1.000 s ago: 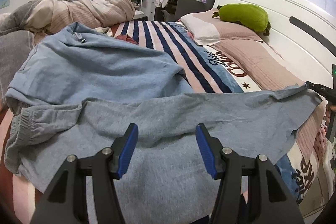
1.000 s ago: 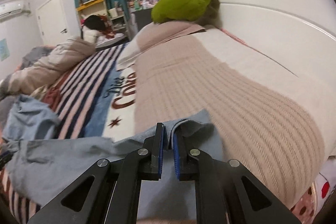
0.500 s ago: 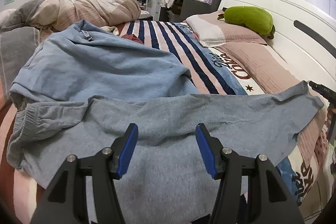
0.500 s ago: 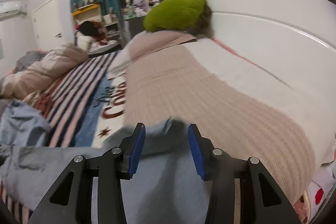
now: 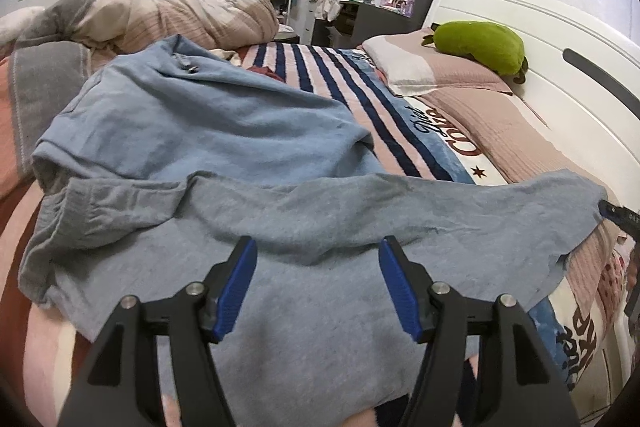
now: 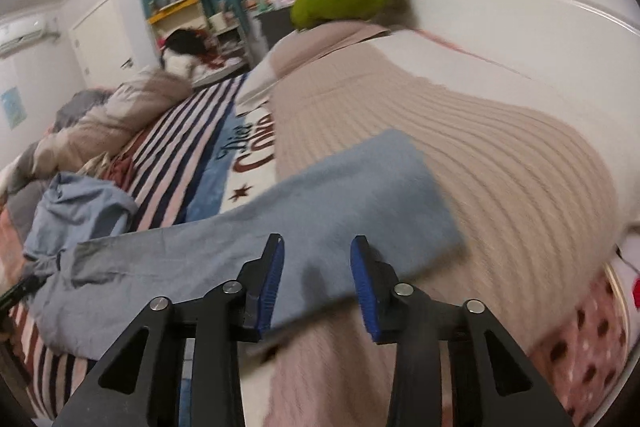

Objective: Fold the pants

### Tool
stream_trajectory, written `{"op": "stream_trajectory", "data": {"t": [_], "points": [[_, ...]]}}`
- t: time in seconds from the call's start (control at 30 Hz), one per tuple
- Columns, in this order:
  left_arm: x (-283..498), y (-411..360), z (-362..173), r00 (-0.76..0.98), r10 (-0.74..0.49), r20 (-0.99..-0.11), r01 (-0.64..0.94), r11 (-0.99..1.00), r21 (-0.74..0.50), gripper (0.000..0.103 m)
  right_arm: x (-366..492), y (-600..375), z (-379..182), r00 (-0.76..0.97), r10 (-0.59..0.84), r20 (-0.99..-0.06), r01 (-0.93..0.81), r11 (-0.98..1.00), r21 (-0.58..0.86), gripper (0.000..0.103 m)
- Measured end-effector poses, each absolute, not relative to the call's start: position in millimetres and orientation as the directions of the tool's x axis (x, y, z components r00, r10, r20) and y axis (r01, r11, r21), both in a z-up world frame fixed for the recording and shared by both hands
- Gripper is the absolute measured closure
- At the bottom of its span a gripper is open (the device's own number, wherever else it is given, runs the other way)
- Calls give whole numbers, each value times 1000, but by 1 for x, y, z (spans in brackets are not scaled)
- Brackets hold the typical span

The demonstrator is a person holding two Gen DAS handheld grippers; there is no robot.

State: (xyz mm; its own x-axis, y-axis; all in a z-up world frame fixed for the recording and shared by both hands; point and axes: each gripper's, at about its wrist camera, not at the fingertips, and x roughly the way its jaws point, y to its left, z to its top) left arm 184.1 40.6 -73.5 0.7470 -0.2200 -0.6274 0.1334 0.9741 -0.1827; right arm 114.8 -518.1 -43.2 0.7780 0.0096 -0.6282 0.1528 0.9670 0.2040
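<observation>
Pants laid out across the bed, both grippers empty.

The grey pants [image 5: 320, 227] lie flat across the bed [image 5: 360, 95], waistband toward 9 o'clock, leg end [image 6: 400, 187] toward 3 o'clock resting on the ribbed pink pillow [image 6: 500, 155]; I judge this spread serves the first fold. My left gripper [image 5: 316, 279] hovers over the mid-section, jaws spread, holding nothing. My right gripper [image 6: 316, 279] sits at the cuff, jaws apart, cloth free. A blue garment [image 5: 200, 123] lies behind at 11 o'clock.
</observation>
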Motion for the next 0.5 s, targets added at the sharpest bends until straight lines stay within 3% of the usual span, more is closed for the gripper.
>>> {"op": "stream_trajectory", "data": {"t": [0.5], "points": [[169,58,-82,747,-215,-629,91,970,-224,43,120,-505,-60,750,47,-659,137,965,225,53]]}}
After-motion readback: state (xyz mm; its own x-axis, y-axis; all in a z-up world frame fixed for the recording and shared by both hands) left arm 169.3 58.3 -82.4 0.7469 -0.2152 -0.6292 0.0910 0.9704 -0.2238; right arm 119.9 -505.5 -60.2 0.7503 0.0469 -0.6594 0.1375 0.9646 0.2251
